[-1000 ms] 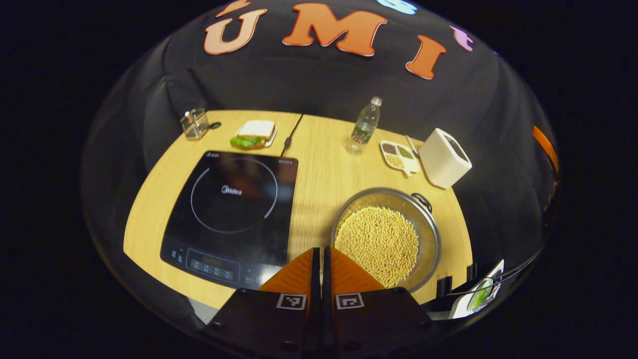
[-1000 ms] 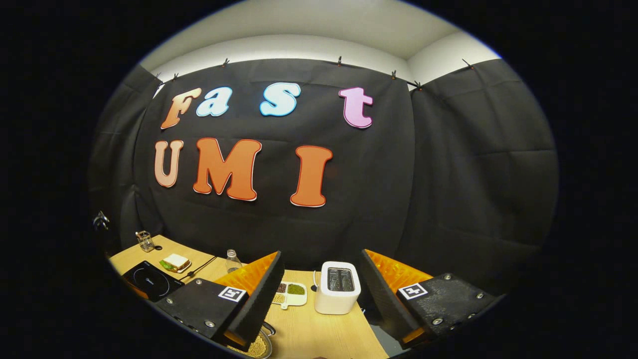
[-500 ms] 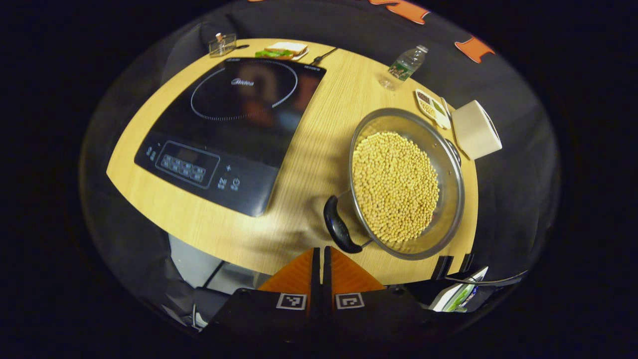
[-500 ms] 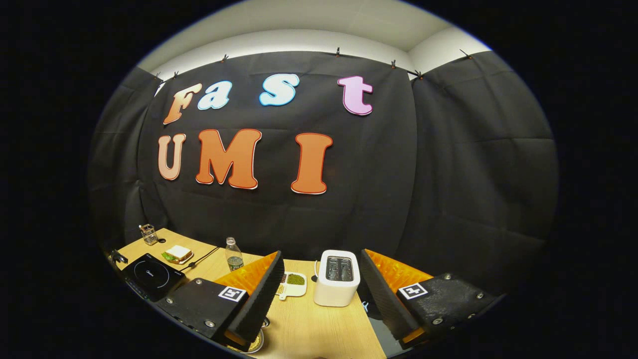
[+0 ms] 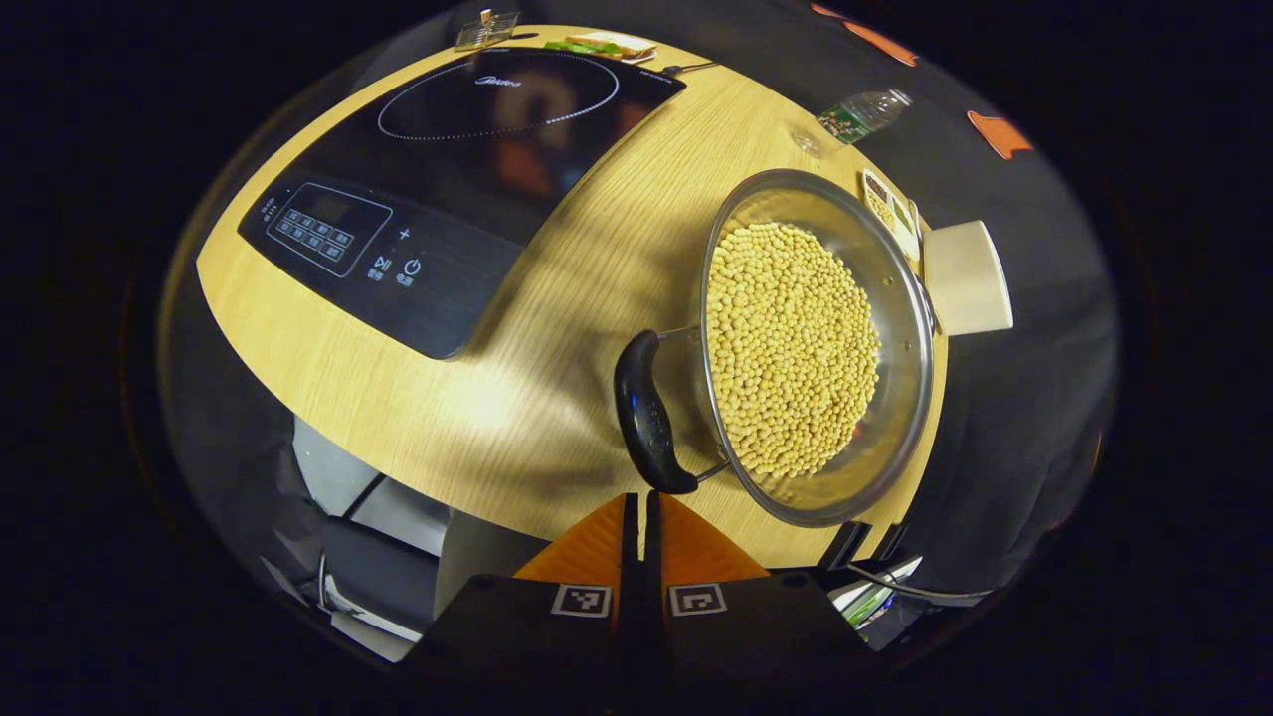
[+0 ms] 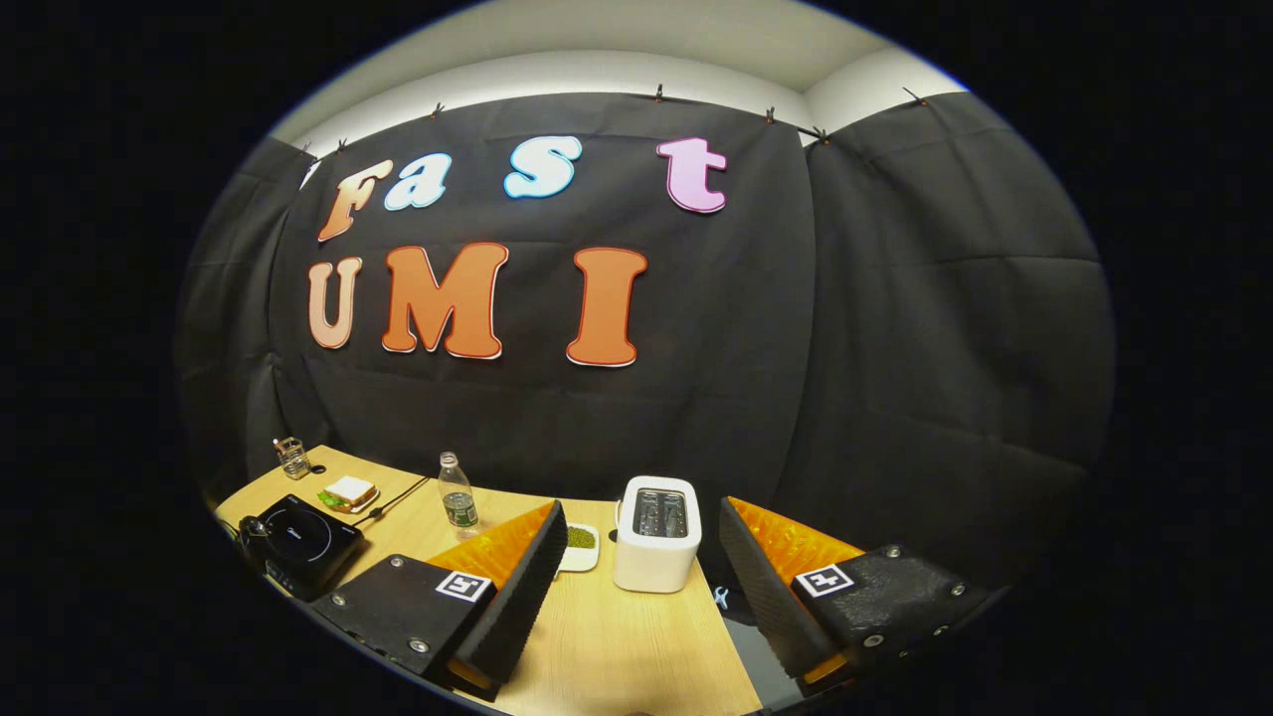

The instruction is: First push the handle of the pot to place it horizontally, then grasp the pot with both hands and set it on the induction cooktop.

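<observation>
- At the bottom centre of the left gripper view I see my left gripper (image 5: pixel 640 512); its two fingers are pressed together and they hold nothing.
- Just above the fingertips, not touching them, is the black handle (image 5: pixel 644 416) of the pot (image 5: pixel 900 298). The handle curves from top to bottom on the left side of the pot.
- The pot stands on the wooden table (image 5: pixel 438 398), right of centre in the frame, and it is full of yellow beans (image 5: pixel 791 348).
- The induction cooktop (image 5: pixel 467 159) lies in the upper left, apart from the pot, with bare table between them.
- Further, at the upper right edge, there are a water bottle (image 5: pixel 860 111) and a white toaster (image 5: pixel 967 278).
- In the right gripper view my right gripper (image 6: pixel 636 582) is at the bottom with the fingers wide apart and empty. Between them, further away, I see the toaster (image 6: pixel 656 532), and to the left the bottle (image 6: pixel 456 494) and the cooktop (image 6: pixel 298 542).
</observation>
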Demonstrator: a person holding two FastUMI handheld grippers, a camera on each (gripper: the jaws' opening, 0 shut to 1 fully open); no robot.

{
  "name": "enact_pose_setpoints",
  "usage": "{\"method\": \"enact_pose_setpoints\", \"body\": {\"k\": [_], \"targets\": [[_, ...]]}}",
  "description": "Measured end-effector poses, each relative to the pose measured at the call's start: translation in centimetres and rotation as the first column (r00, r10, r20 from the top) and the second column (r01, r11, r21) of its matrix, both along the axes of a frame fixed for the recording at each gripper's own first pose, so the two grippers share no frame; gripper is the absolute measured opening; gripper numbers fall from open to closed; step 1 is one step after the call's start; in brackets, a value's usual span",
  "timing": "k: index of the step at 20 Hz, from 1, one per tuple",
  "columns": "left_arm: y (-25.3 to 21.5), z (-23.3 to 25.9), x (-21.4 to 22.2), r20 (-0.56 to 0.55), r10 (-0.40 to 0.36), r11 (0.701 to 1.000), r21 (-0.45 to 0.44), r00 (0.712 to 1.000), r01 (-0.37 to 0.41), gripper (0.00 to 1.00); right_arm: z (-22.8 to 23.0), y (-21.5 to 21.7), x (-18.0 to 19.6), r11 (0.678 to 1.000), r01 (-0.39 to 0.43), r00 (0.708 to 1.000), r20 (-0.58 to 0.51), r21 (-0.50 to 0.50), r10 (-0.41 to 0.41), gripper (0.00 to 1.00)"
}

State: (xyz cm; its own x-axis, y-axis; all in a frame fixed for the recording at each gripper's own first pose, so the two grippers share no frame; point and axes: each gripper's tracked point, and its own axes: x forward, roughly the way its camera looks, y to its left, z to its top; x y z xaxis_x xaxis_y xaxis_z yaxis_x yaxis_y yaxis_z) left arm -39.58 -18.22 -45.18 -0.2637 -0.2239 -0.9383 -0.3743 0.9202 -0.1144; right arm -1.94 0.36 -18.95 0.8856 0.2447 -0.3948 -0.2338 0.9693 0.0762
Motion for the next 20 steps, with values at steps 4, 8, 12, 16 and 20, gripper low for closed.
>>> {"method": "enact_pose_setpoints", "body": {"k": [4, 8, 12, 16, 20], "targets": [[0.5, -1.0, 0.6, -0.003, -0.068, 0.997, 0.031, 0.998, 0.068, 0.08, -0.4, -0.4, -0.8, 1.000, 0.023, 1.000, -0.016, -0.018, -0.023, 0.96], [0.9, -1.3, 2.7, 0.031, -0.149, 0.987, 0.069, 0.988, 0.147, 0.08, -1.2, -0.2, -1.5, 0.999, 0.034, 0.999, -0.037, -0.029, -0.036, 0.96], [0.6, -1.4, 4.5, 0.065, -0.200, 0.978, 0.078, 0.978, 0.195, 0.08, -2.1, 0.8, -1.9, 0.998, 0.047, 0.997, -0.066, -0.034, -0.049, 0.96], [0.9, -1.5, 6.9, 0.119, -0.281, 0.958, 0.089, 0.952, 0.272, 0.08, -3.0, 2.4, -2.4, 0.998, 0.042, 0.994, -0.102, -0.036, -0.045, 0.96], [1.0, -2.0, 9.3, 0.165, -0.356, 0.934, 0.099, 0.920, 0.344, 0.08, -3.6, 4.2, -2.9, 0.999, 0.037, 0.990, -0.134, -0.029, -0.041, 0.96]]}}
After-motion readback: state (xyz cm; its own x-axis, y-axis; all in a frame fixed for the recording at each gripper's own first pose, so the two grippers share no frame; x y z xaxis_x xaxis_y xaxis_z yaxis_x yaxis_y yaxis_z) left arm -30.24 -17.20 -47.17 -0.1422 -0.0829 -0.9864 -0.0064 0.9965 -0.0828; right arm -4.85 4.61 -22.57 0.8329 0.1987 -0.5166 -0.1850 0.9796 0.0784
